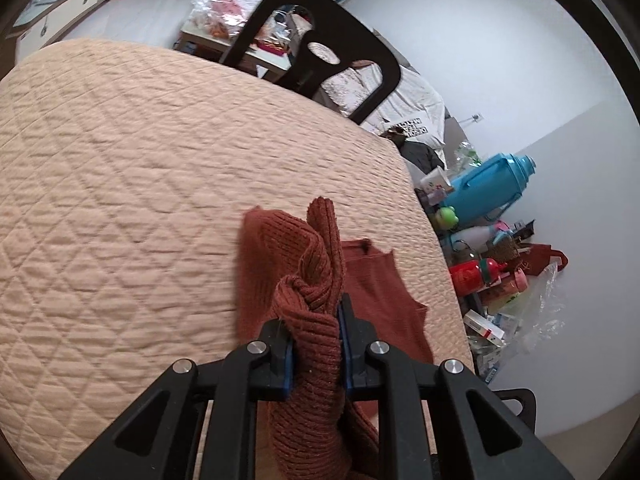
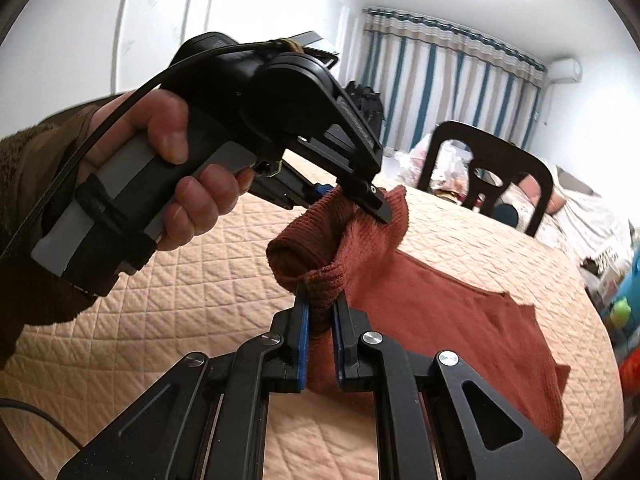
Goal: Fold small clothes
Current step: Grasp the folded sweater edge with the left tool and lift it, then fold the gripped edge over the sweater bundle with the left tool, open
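A small rust-red knit garment [image 2: 448,312] lies partly spread on the peach quilted bedcover [image 2: 168,280]. Its ribbed hem is lifted off the cover. My right gripper [image 2: 319,300] is shut on the ribbed edge at one corner. My left gripper [image 2: 352,200], seen from the side with the hand on its grip, is shut on the same ribbed edge a little farther back. In the left wrist view my left gripper [image 1: 316,320] pinches bunched ribbed knit [image 1: 308,264], and the rest of the garment [image 1: 380,292] hangs down to the quilt [image 1: 120,184].
A black chair back [image 1: 320,52] stands beyond the bed's far edge. Right of the bed, the floor holds a blue thermos jug [image 1: 488,180], bottles, boxes and plastic bags [image 1: 492,292]. Striped curtains [image 2: 448,80] hang at the back wall.
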The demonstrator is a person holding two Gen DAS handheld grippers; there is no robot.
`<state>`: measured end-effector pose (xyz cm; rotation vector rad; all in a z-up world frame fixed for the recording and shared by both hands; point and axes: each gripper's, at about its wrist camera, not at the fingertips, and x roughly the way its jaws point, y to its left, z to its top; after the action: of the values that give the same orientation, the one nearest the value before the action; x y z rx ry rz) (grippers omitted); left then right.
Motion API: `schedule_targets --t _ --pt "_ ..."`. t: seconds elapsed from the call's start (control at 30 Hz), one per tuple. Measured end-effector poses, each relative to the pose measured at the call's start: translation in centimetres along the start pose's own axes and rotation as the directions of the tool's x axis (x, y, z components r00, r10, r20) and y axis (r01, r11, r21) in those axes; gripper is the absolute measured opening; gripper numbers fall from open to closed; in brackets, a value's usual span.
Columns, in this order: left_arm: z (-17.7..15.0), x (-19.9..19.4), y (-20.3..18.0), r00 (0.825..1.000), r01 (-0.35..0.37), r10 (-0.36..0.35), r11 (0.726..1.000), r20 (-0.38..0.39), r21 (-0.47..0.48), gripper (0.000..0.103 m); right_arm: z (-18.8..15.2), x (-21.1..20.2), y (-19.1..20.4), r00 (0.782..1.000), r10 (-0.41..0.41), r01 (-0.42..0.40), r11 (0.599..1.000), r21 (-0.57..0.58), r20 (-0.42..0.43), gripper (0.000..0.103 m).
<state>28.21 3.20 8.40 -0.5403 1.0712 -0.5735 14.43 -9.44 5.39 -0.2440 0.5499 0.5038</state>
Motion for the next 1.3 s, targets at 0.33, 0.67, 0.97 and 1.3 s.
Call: schedule_targets --t 0.33,0.67,0.97,1.3 --pt "-0.3 3.6 -6.4 0.999 0.005 -0.003 0.997 -0.032 0.073 0.019 -1.2 -2.9 -4.2 0.999 -0.040 0.037 0.993 0.112 0.017 0.009" --pt "-0.6 7.3 -11.0 0.998 -0.012 0.019 0.991 -0.053 0.134 0.019 -2.8 -4.7 -9.1 0.999 -0.041 0.038 0.972 0.232 0.009 0.009" --pt "-1.1 11.6 -13.7 0.993 -0.015 0.033 0.988 -0.110 0.153 0.019 -5.0 -5.7 -13.1 0.999 -0.048 0.051 0.939 0.339 -0.017 0.009" --pt "-1.9 15.3 -15.2 0.983 -0.043 0.072 0.984 -0.168 0.173 0.019 -7.4 -6.3 -16.4 0.998 -0.012 0.040 0.896 0.442 -0.065 0.009"
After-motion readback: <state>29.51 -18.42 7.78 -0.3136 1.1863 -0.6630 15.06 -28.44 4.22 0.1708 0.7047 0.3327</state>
